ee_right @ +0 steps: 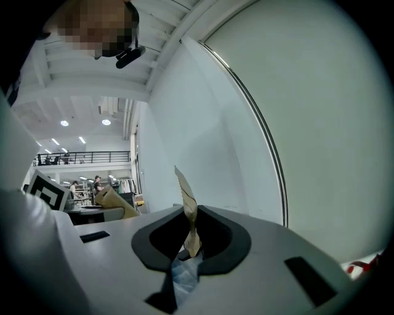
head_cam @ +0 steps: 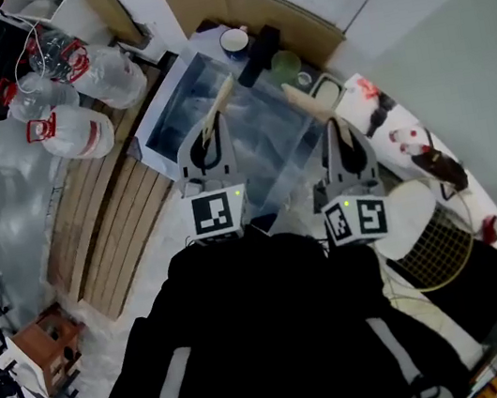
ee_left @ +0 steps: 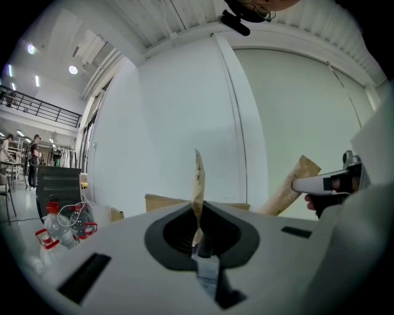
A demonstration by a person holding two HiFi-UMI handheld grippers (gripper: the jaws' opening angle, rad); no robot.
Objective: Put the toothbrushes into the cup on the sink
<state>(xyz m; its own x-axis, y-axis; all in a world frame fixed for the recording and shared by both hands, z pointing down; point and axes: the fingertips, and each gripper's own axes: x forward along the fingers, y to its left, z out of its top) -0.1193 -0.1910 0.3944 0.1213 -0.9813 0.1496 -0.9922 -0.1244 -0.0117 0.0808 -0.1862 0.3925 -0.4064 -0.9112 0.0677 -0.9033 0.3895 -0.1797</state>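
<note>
- Fingers of your left gripper point(head_cam: 211, 138) clamp a wrapped toothbrush point(head_cam: 222, 101); your right gripper point(head_cam: 342, 134) clamps a second toothbrush point(head_cam: 305, 100).
- Both grippers point about level, side by side at the sink point(head_cam: 167, 112); green cup point(head_cam: 285, 66) just beyond.

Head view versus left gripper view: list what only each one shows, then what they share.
Only the head view: the sink, with the blue-lined cup and the green cup at its far end. Only the left gripper view: the ceiling lights and a balcony railing. Both: the left gripper shut on the left paper-wrapped toothbrush, the right paper-wrapped toothbrush, and the red-capped water bottles.
</note>
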